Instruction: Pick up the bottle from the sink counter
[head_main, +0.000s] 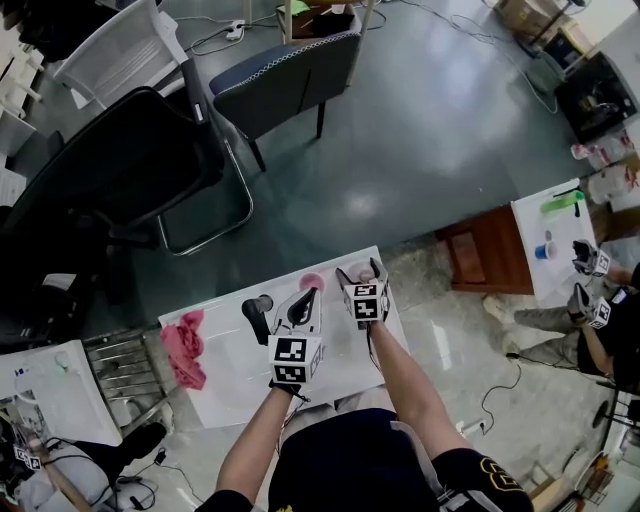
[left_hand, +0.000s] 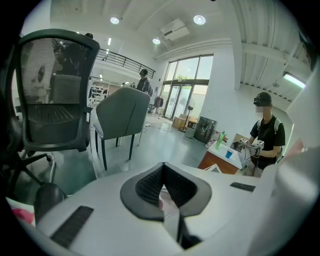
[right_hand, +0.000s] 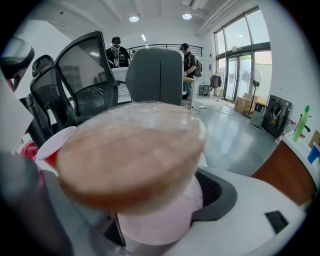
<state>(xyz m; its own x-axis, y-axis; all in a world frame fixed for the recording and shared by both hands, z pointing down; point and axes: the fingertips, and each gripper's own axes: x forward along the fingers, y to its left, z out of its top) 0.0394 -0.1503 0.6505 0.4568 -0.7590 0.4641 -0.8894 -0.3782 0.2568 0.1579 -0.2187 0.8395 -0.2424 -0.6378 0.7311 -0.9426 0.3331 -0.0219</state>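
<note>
Head view: the white counter (head_main: 230, 385) fills the ground in front of the person, with a black office chair (head_main: 110, 190) well beyond its far left corner. A pink cloth (head_main: 186, 348) lies crumpled at the counter's left edge. The left gripper (head_main: 302, 305) hovers over the middle of the counter with its jaws brought together on nothing. Just left of it on the counter stands a dark curved object (head_main: 257, 315) that I cannot identify. The right gripper (head_main: 363, 275) sits over the counter's far edge, clamped on the bottle (right_hand: 132, 150). In the right gripper view the jaws close on the bottle's pale pink body low down, and its broad brownish cap tips back toward the camera and fills most of the picture. Whether its base has cleared the counter cannot be told. A small red-and-white cup (head_main: 312, 283) stands at the counter's far edge, between the two grippers. The bottle looks small, rigid and probably light. Its smooth rounded wall may be slippery, and the wide cap could make it top-heavy and prone to swivelling. The body just under the cap seems the surest place to hold it, squarely across its width.
</note>
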